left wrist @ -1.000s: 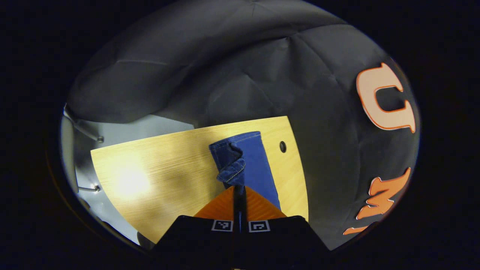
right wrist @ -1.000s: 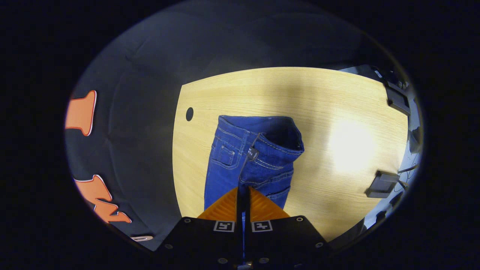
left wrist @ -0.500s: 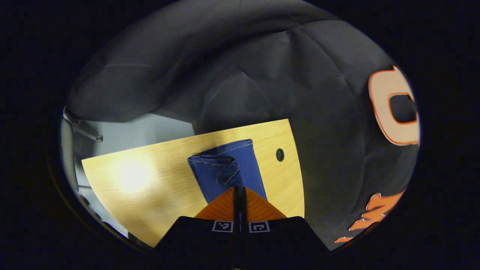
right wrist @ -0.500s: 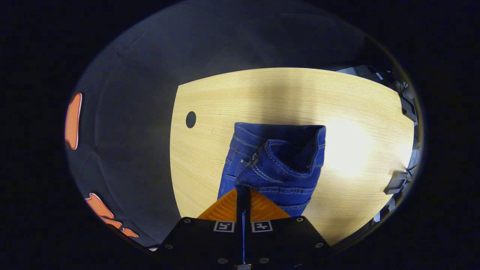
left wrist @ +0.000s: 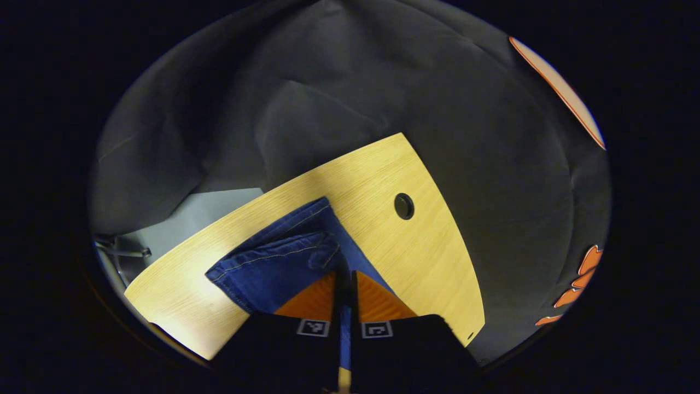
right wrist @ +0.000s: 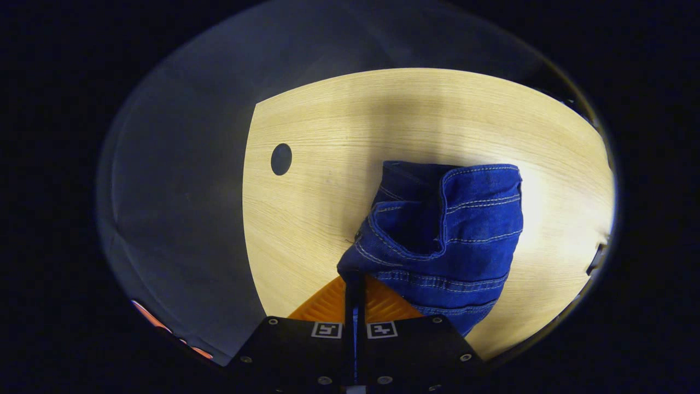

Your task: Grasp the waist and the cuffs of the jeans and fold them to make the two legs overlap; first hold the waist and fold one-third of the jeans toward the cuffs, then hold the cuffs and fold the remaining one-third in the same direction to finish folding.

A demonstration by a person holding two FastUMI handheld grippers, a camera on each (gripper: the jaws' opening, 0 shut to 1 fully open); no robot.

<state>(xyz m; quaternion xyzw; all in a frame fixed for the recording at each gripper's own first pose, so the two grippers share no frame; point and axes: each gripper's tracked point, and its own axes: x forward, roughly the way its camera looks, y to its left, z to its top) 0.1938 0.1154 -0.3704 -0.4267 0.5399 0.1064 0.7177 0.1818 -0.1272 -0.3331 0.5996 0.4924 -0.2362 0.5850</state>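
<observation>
Pinching only a thin denim edge in each closed hand-held gripper, left and right, risks jeans slipping and bunching crookedly on the tabletop.

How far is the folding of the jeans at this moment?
First step, in progress. Done: both grippers have hold, the left gripper shut on the cuff end, the right gripper shut on the waist of the jeans. In hand: one leg is being carried across the wooden table. Left: laying it down, then both one-third folds.
</observation>
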